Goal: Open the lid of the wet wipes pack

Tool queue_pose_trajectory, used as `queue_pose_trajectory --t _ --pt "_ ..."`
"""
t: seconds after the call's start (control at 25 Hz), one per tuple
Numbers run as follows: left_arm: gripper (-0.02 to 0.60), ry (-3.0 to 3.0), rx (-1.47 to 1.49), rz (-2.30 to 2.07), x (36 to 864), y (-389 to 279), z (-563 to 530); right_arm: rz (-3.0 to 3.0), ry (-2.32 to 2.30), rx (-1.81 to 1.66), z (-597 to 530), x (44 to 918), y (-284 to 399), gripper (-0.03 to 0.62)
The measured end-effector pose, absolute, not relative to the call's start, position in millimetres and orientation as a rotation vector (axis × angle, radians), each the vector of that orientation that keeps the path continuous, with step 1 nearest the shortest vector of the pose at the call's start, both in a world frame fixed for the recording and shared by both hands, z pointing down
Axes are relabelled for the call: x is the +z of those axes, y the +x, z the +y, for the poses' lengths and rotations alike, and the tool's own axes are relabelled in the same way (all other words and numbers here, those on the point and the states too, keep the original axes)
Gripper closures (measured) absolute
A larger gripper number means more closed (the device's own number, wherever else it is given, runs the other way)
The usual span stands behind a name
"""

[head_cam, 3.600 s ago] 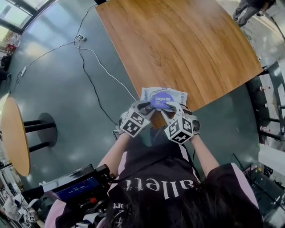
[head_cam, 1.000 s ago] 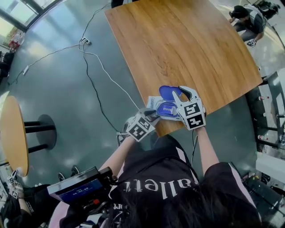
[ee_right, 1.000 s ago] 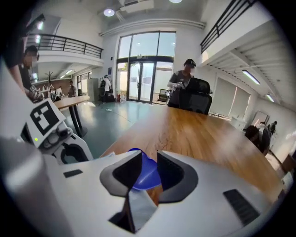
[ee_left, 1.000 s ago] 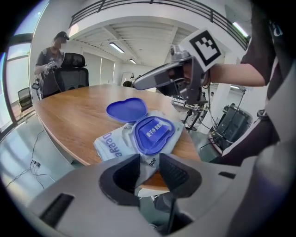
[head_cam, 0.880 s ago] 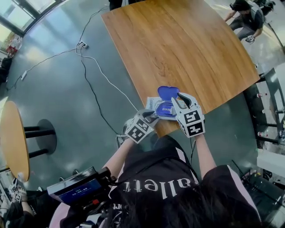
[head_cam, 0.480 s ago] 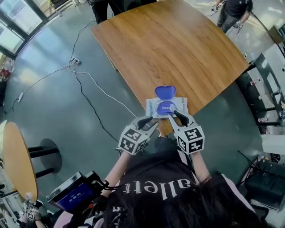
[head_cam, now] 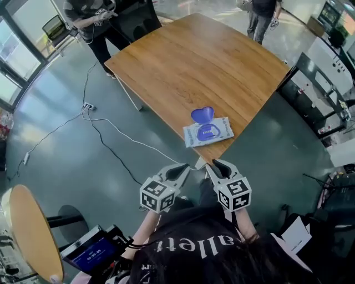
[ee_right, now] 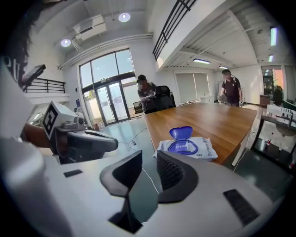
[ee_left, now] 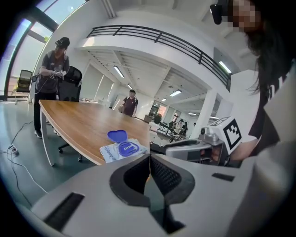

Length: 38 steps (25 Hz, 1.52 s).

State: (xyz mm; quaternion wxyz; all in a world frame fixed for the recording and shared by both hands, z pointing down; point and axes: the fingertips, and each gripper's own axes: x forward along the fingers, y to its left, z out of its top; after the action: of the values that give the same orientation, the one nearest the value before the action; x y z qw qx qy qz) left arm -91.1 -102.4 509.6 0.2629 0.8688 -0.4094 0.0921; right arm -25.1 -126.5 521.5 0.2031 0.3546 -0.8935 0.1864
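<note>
Large wooden table (head_cam: 211,61) | grey glossy floor (head_cam: 61,161) | cables (head_cam: 111,125) trailing across floor | small round table (head_cam: 30,233) at lower left | 1 person (head_cam: 89,14) at far-left corner | 1 person (head_cam: 263,14) at far edge

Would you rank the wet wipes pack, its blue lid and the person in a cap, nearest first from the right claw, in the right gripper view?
1. wet wipes pack, on the table's near corner.
2. blue lid, open at the pack's far edge.
3. person in a cap, at the table's far end.

Wet wipes pack (head_cam: 208,133) lies flat near table (head_cam: 194,61) edge (blue lid (head_cam: 202,115) open).
</note>
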Motion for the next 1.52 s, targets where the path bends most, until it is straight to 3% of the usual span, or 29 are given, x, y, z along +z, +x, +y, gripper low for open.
queue_pose_trajectory --t 0.64,1.52 --pt "0.58 2.418 0.22 -0.951 505 -65 -7 -2.435 1.202 0.636 0 519 15 0.488" --pt "0.58 2.402 0.187 -1.063 489 3 145 -2.531 0.995 0.565 150 505 49 0.488"
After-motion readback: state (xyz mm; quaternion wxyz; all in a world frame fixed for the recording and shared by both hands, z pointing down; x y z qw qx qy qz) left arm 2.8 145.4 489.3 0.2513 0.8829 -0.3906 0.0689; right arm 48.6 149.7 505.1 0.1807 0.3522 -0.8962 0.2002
